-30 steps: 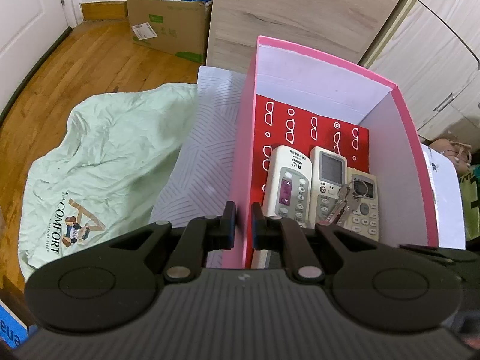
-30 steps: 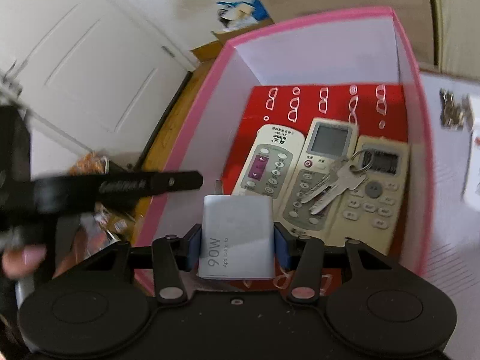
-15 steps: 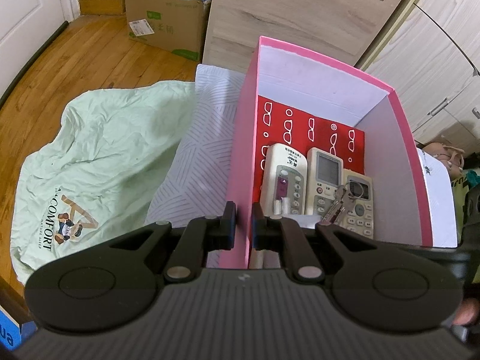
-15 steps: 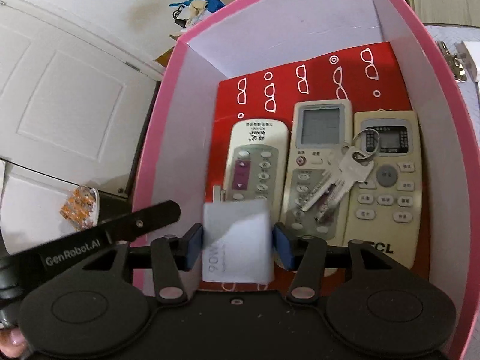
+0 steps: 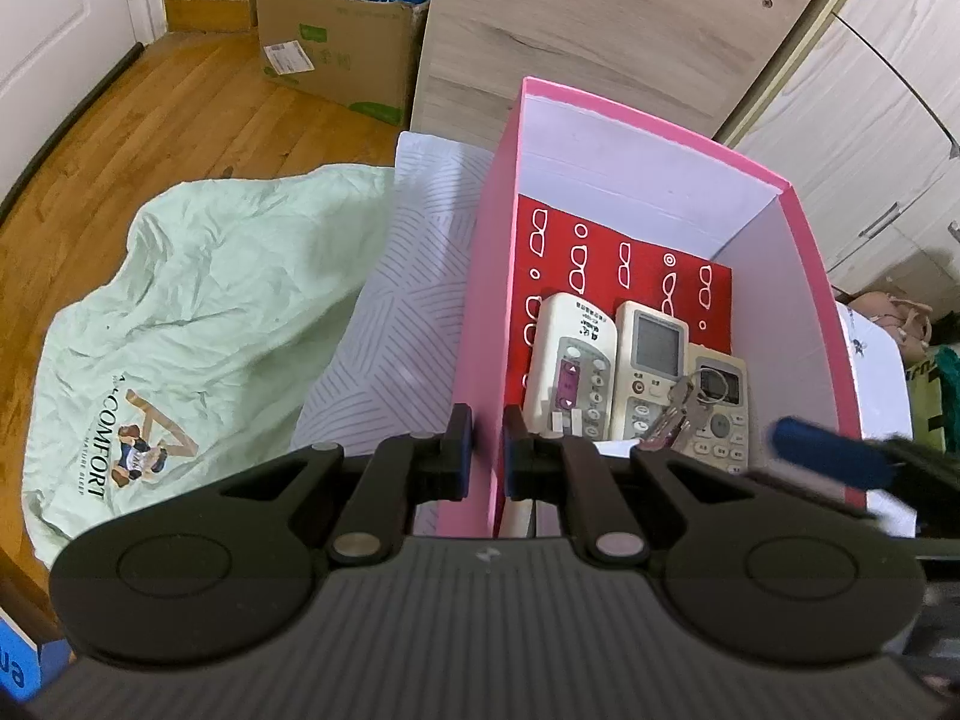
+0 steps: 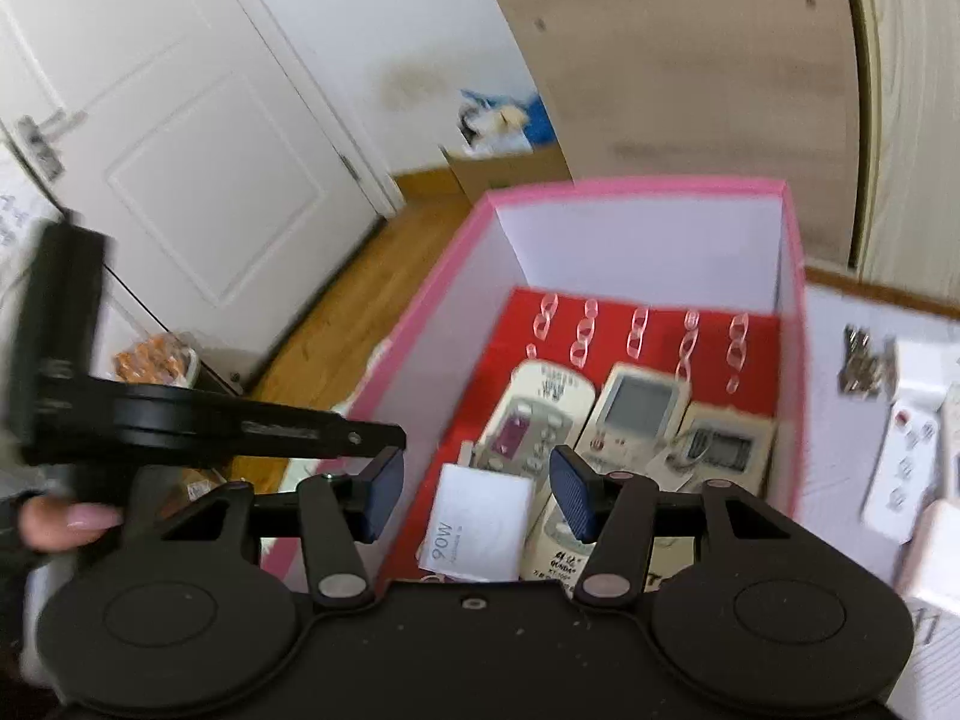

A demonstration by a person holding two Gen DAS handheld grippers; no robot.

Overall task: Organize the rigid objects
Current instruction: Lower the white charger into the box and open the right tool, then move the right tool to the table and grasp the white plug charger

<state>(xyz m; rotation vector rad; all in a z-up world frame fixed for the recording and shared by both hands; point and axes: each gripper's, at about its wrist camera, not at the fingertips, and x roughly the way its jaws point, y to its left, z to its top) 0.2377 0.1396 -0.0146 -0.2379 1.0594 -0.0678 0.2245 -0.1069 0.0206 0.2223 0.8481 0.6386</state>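
The left gripper clamps its jaws on the near side wall of a pink box. The right gripper hangs above the box, jaws apart and empty. Beneath it a white charger lies on the red floor beside three remote controls and a bunch of keys.

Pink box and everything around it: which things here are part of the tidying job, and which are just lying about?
Job:
- pink box, its wall clamped by the left gripper
- white 90W charger, released under the open right gripper
- three remotes
- keys
- items waiting beside the box

Lying about:
- green bedding
- cardboard box
- door
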